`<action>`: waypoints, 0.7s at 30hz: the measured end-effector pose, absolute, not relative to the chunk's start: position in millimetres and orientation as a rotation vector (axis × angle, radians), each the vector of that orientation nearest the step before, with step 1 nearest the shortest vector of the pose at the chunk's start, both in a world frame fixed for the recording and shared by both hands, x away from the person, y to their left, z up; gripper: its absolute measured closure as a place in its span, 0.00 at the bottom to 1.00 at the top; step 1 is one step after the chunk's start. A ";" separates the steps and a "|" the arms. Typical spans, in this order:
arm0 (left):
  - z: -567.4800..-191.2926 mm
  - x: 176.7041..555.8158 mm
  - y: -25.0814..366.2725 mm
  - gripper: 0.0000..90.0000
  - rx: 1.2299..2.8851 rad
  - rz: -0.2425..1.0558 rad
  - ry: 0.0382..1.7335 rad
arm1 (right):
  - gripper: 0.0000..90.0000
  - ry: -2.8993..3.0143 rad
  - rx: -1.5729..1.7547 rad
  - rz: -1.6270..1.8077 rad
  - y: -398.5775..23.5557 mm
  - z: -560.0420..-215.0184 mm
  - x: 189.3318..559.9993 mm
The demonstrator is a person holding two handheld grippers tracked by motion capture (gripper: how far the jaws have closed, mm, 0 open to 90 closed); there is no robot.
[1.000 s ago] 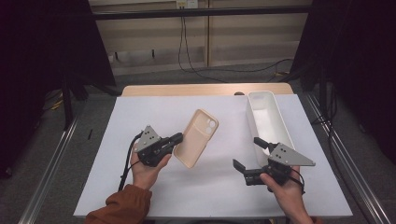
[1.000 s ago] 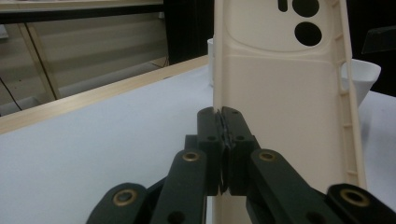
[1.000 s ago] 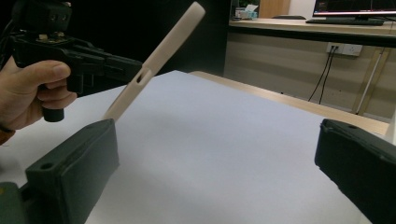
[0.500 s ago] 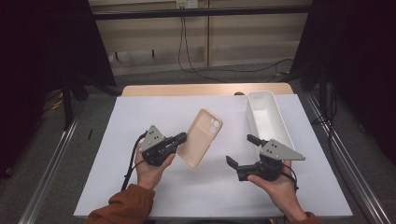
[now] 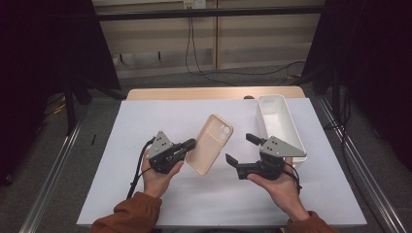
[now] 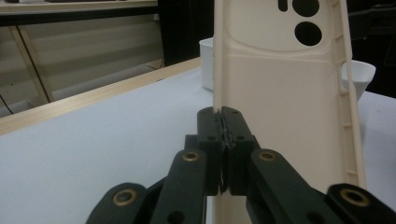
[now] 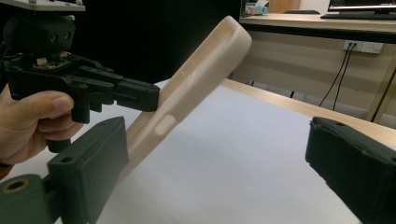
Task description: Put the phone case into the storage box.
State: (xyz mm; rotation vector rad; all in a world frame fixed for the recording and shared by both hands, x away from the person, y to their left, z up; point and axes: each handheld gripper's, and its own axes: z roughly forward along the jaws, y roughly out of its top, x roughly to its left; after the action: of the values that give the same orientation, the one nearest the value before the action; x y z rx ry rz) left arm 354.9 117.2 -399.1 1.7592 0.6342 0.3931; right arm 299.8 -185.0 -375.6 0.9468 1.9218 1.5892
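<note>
Worktop (image 5: 145, 194), covered by a white sheet, with a white bin (image 5: 291, 131) at about two o'clock from its centre. Near the centre, a beige phone case (image 5: 210, 144) is held clear of the sheet, tilted, its camera cut-outs uppermost toward twelve o'clock. The left tongs (image 5: 190, 144), at nine o'clock from the case, are pressed together on its long edge; the left gripper view shows both pads (image 6: 210, 126) meeting on the thin wall of the case (image 6: 280, 102). The right tongs (image 5: 239, 148), at four o'clock from the case, stand spread with nothing between them. Over the last second the right hand has travelled across the sheet from beside the bin toward the case, and its jaws have just begun closing slightly from their widest; in the right gripper view the case (image 7: 196, 74) lies ahead, nearer the left-hand jaw. The left tongs (image 7: 140, 95) have stayed clamped and in place. Judged from this, the case is being presented for a second grip, probably a handover or a two-handed hold, and that grip is not yet made.
</note>
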 end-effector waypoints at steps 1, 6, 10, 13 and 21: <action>-399.2 355.0 117.2 0.97 1.759 0.392 0.636 | 0.07 1.919 0.947 1.586 -184.8 -374.9 300.5; -399.3 355.1 117.2 0.97 1.758 0.393 0.636 | 0.08 1.911 0.943 1.579 -184.4 -370.5 303.0; -399.7 355.3 117.2 0.97 1.767 0.393 0.633 | 0.09 1.903 0.943 1.572 -183.8 -367.1 306.9; -399.4 355.3 117.1 0.97 1.767 0.395 0.628 | 0.13 1.910 0.937 1.565 -181.3 -364.8 310.2; -398.9 355.4 117.8 0.97 1.759 0.395 0.631 | 0.19 1.911 0.935 1.561 -176.2 -360.8 316.5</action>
State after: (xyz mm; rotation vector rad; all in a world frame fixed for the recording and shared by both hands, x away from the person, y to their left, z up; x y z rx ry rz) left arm 355.4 117.8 -398.9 1.7590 0.6314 0.3953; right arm 316.5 -176.2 -360.8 0.9346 1.9113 1.5611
